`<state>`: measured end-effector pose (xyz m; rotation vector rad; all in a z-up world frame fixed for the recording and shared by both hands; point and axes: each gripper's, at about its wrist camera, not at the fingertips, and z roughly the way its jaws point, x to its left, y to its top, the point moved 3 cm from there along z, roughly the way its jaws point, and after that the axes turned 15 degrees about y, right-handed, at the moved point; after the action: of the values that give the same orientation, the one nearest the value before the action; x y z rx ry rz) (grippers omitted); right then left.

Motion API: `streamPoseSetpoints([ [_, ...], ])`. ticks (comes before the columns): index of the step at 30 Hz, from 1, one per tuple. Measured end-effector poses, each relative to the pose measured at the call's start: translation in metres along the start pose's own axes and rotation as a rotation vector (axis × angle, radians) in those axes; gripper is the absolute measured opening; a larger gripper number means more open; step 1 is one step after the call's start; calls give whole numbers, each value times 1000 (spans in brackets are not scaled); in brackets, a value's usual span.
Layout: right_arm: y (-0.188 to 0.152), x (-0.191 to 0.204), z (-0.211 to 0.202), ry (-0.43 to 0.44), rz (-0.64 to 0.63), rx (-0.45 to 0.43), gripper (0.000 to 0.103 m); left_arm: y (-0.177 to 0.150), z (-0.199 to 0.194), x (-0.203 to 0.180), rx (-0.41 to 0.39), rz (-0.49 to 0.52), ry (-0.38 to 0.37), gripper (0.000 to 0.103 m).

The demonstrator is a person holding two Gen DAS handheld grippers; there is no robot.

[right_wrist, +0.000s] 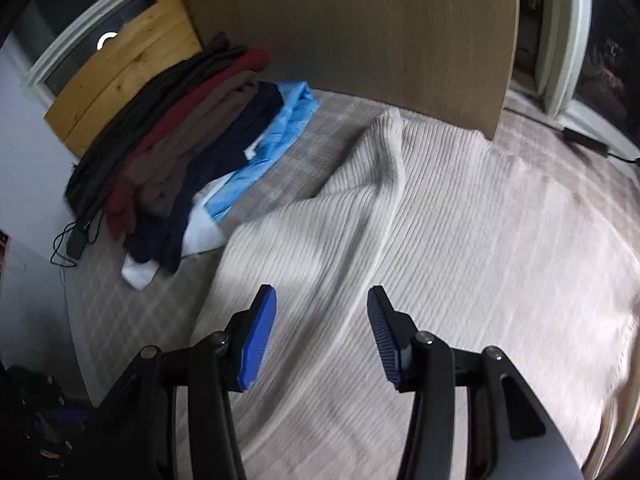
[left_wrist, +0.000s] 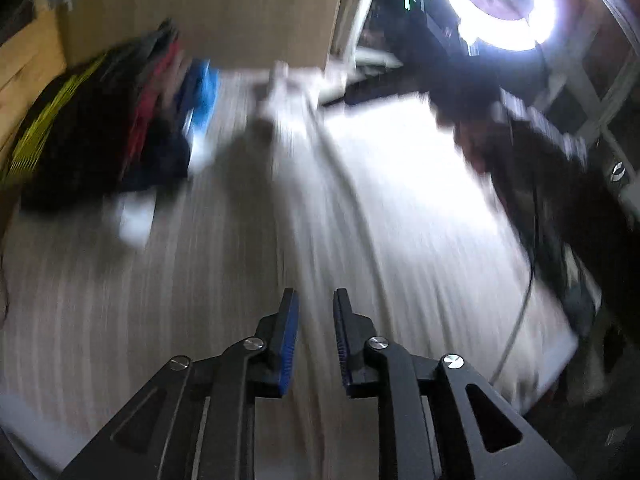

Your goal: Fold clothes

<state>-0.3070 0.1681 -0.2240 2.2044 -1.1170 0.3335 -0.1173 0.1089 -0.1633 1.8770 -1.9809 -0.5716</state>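
Cream ribbed garment (right_wrist: 400, 240) lies spread on bed, directly below and ahead of both grippers; raised fold ridge (right_wrist: 384, 184) runs away toward headboard (right_wrist: 360, 32); right gripper (right_wrist: 322, 300) jaws spread, empty, nearer ridge; left gripper (left_wrist: 316, 300) jaws narrowly apart, empty; folded stack (right_wrist: 180, 152) to left.

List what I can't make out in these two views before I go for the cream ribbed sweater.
- Left wrist view: motion blur smears the stack of folded clothes and the cream ribbed sweater; folds unreadable.
- Left wrist view: ring light glare washes out the bed's right side.
- Right wrist view: the sweater's near edge is hidden behind the right gripper.
- Right wrist view: the board hides the sweater's far edge.
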Motion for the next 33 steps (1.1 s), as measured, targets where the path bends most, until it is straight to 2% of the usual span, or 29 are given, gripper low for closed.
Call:
streamPoseSetpoints([
  [4, 12, -21, 26, -16, 26, 44, 46, 61, 40, -9, -73, -20, -65, 19],
  [5, 11, -29, 26, -9, 29, 65, 39, 75, 55, -10, -87, -28, -62, 21],
  [6, 10, -36, 31, -24, 23, 118, 30, 84, 71, -11, -79, -26, -39, 27],
  [8, 14, -37, 31, -35, 1, 145, 28, 86, 102, -4, 4, -27, -20, 28],
  [10, 32, -40, 18, -26, -2, 98, 31, 72, 132, -4, 120, -2, -72, 26],
  [11, 43, -42, 12, -26, -6, 60, 36, 66, 136, -7, 120, 18, -68, 26],
  [14, 72, -46, 10, 18, -11, -25, 37, 63, 133, -8, 98, 55, -51, 26],
  [15, 79, -45, 19, 56, -28, -24, 37, 63, 135, -6, 102, 51, -56, 24],
  [16, 82, -45, 30, 53, -44, -5, 37, 64, 137, -4, 107, 46, -62, 20],
  [18, 80, -51, 59, -15, -71, 66, 37, 65, 135, 4, 113, 22, -73, 15],
  [20, 78, -53, 64, -23, -99, 52, 36, 67, 128, 15, 118, -13, -82, 15],
  [24, 71, -47, 32, 16, -37, 21, 36, 47, 74, 39, 82, -40, -94, 30],
  [26, 63, -34, 5, 39, -53, 2, 37, 18, 43, 55, 93, -60, -100, 30],
  [28, 54, -16, -26, 30, -93, -15, 42, -15, 16, 79, 132, -100, -104, 30],
  [29, 51, -6, -37, 39, -102, -26, 48, -35, 2, 84, 161, -111, -102, 30],
  [31, 46, 14, -58, 55, -121, -45, 55, -74, -26, 92, 219, -130, -96, 32],
  [33, 41, 33, -48, 45, -169, -11, 64, -106, -31, 88, 256, -134, -61, 40],
])
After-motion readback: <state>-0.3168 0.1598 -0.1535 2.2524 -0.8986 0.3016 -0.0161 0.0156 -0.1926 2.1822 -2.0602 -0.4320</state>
